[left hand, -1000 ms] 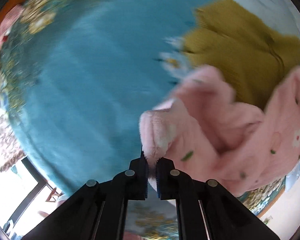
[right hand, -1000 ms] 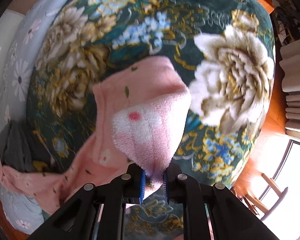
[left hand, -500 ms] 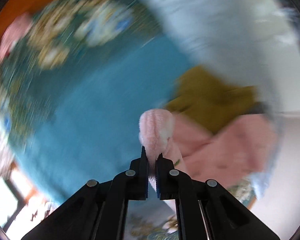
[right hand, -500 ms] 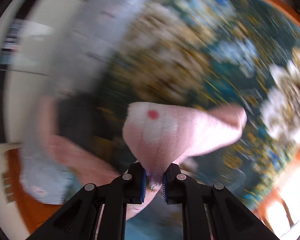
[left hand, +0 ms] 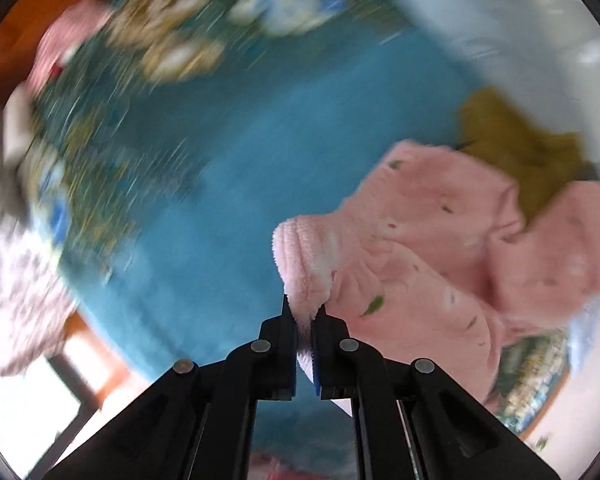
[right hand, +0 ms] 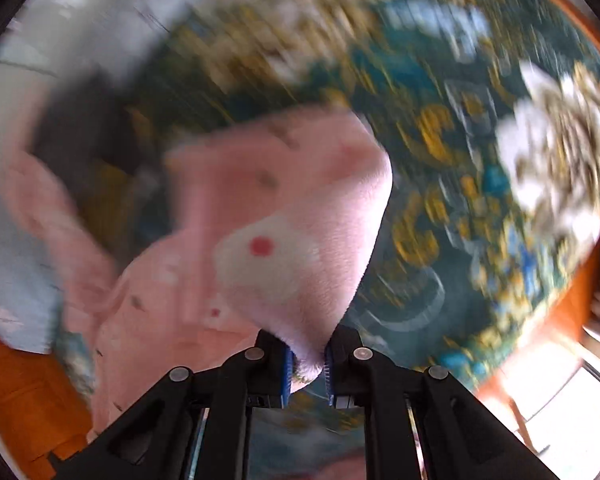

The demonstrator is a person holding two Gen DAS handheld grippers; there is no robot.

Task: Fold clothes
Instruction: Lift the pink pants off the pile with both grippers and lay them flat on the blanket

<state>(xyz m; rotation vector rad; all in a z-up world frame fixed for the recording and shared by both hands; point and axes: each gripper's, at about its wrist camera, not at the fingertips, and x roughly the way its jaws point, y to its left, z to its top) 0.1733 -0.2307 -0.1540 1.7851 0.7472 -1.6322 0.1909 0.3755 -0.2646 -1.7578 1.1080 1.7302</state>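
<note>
My left tongs point(left hand: 304, 314) are clamped on a ribbed edge of the pink fleece garment point(left hand: 440, 248); the fluffy hem bunches right between the tips and pokes out behind them; the rest of the garment hangs away to the right, crumpled, over the teal blanket point(left hand: 228, 184); a mustard-yellow garment point(left hand: 512, 140) lies just beyond it, partly under the pink folds; flowers on the blanket's border smear across the top left, too blurred to read in detail; a pale sheet point(left hand: 480, 12) runs along the upper right.

My right tongs point(right hand: 307, 350) are pinched on another corner of the same pink fleece garment point(right hand: 284, 208); a white patch with a red dot sits just above the tips; the cloth rises from the jaws in a peaked fold, then trails down and off to the left; behind it the floral blanket point(right hand: 480, 152) fills the view, big cream blossom at the right, all streaked; something dark grey point(right hand: 84, 120) shows at the upper left, beside the pink, but I cannot tell what it is.
</note>
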